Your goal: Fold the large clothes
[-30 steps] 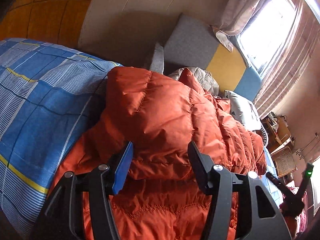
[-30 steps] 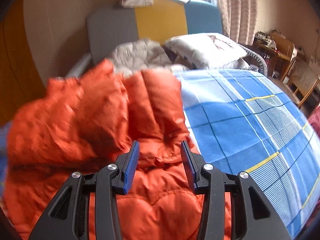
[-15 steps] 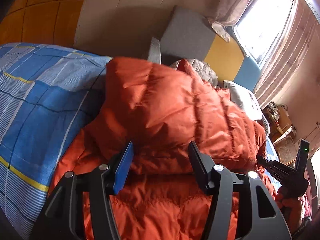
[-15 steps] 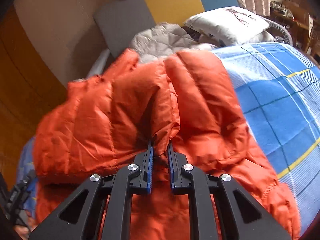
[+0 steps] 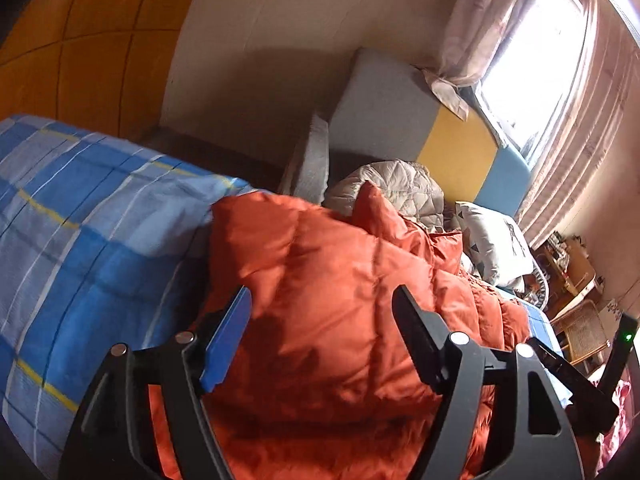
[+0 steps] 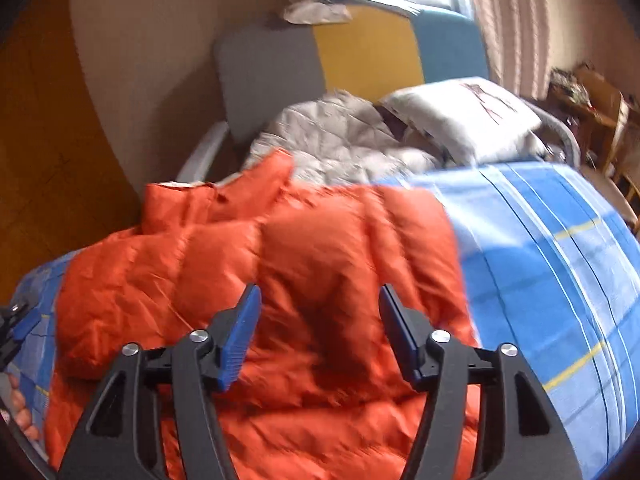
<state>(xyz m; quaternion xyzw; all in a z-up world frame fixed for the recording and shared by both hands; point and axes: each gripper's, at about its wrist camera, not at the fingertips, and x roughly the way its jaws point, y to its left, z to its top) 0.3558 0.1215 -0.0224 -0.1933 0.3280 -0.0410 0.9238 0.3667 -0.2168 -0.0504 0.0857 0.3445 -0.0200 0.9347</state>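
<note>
Bare blue plaid bedspread [image 6: 560,280] right of orange jacket [image 6: 320,260], grey quilt [image 6: 332,140] and pillow [image 6: 460,116] crowding the headboard [image 6: 360,52]

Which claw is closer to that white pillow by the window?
Right, as far as I can judge. The right claw hovers open over the orange jacket on the side toward the pillow; the left claw is open over the jacket's far side.

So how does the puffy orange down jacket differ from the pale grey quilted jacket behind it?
The puffy orange down jacket lies near both grippers on the blue checked bedspread; the pale grey quilted jacket sits bunched near the headboard. Orange has broad horizontal baffles, grey fine diamond stitching. Both are padded and crumpled.
</note>
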